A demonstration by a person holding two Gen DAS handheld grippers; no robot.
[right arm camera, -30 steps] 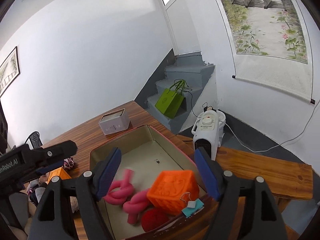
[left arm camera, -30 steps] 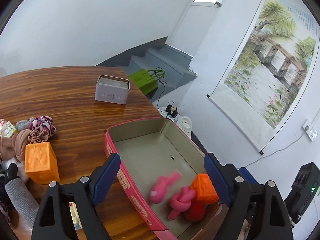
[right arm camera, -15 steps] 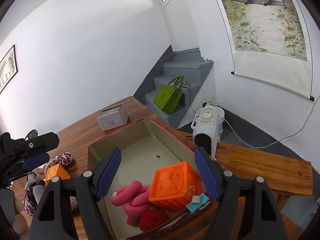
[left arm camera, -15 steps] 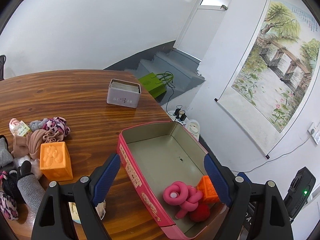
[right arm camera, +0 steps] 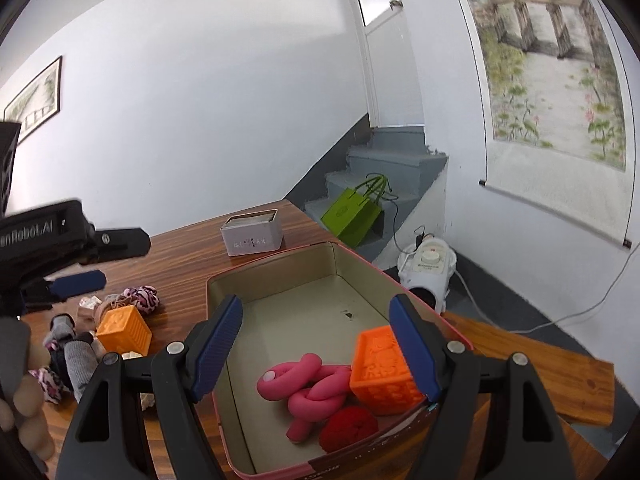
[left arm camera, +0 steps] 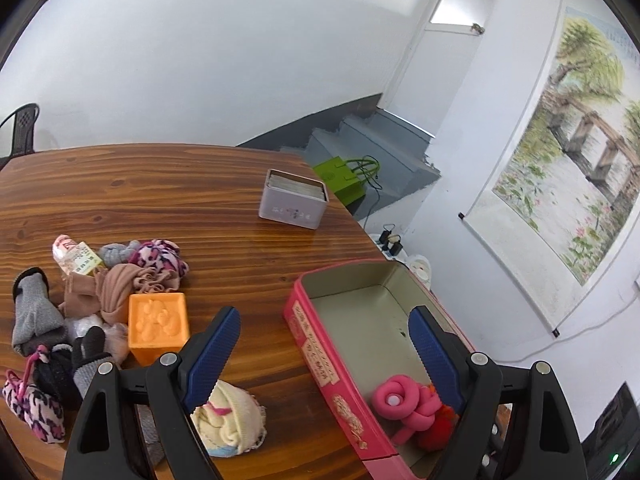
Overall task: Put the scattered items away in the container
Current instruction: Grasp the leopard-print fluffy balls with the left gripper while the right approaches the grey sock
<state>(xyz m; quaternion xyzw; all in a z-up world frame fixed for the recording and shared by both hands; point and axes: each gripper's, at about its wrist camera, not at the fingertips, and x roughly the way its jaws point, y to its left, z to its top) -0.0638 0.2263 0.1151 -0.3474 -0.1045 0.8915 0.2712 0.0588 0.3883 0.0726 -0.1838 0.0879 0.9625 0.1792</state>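
While nothing is held between either pair of blue pads, both grippers are seen spread wide
Left gripper point(left arm camera: 324, 354): fingers parted and empty, held above the table's near edge, straddling the tin's left wall
Right gripper point(right arm camera: 318, 344): fingers parted and empty, held over the near end of the tin
Pink tin point(left arm camera: 316, 344): set on the wooden table point(left arm camera: 160, 192) at its right edge, lid off, far half bare
Inside the tin: a pink knotted toy point(right arm camera: 308, 390), a red ball point(right arm camera: 348, 428) and an orange cube point(right arm camera: 382, 372) are grouped at the near end, touching one another
Second orange cube point(left arm camera: 158, 326): left on the table, well apart from the tin, against a pile of socks point(left arm camera: 120, 280)
Cream rolled sock point(left arm camera: 232, 420): lying just behind the left gripper's left finger
Grey box point(left arm camera: 294, 204): placed farther back on the table
Beyond the table: a green bag point(right arm camera: 352, 216) is seen on the grey stairs, a white heater point(right arm camera: 426, 272) on the floor
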